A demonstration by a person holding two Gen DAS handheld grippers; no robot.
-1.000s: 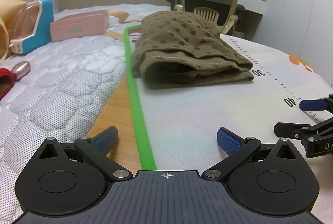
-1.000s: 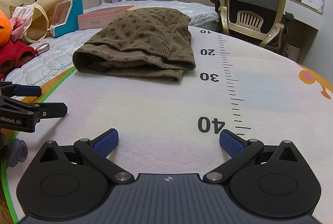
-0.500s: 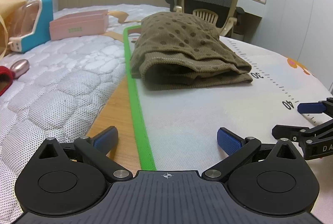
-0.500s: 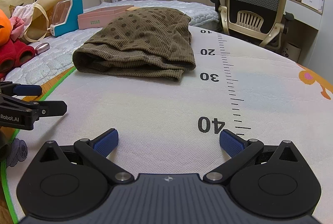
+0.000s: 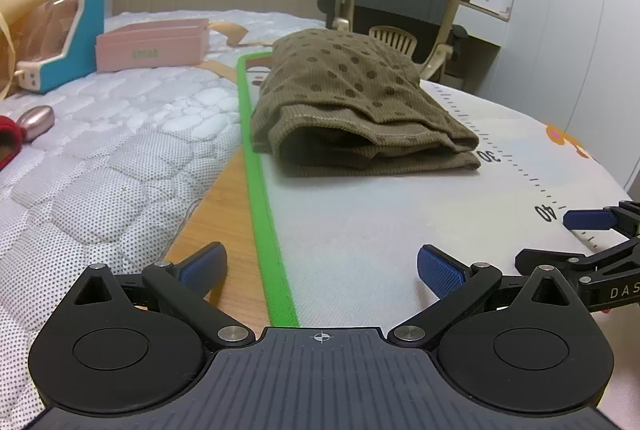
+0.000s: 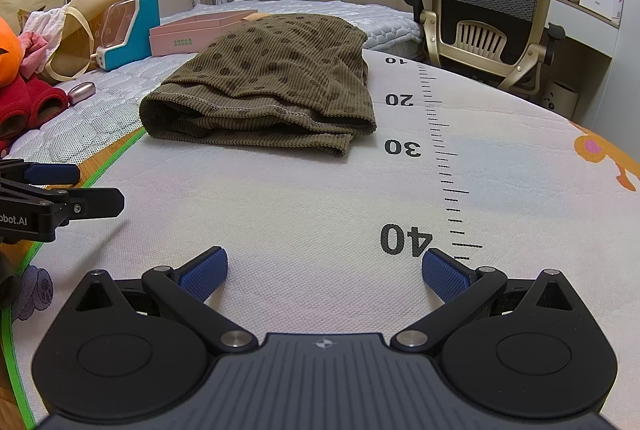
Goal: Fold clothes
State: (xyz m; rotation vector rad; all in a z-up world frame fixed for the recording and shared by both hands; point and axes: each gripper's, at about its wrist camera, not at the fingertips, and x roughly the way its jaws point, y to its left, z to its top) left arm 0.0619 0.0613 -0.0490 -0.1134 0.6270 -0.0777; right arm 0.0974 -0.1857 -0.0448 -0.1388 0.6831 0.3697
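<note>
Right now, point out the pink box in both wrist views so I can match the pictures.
Left wrist view: the pink box sits upper left, on the quilted bed, left of the folded brown garment.
Right wrist view: the pink box sits upper left of centre, behind the garment's left corner.
Shared landmark: the blue and white toy stands just left of the box in both.

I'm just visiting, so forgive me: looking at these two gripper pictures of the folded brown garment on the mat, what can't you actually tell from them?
- What kind of garment it is: folded, its inner layers are hidden in both views.
- Its far edge, hidden behind its own bulk.
- The print on the pink box, too small in both views.
- The person holding the left gripper and right gripper: outside both frames.
- The mat's near end, covered by each gripper's body.
</note>
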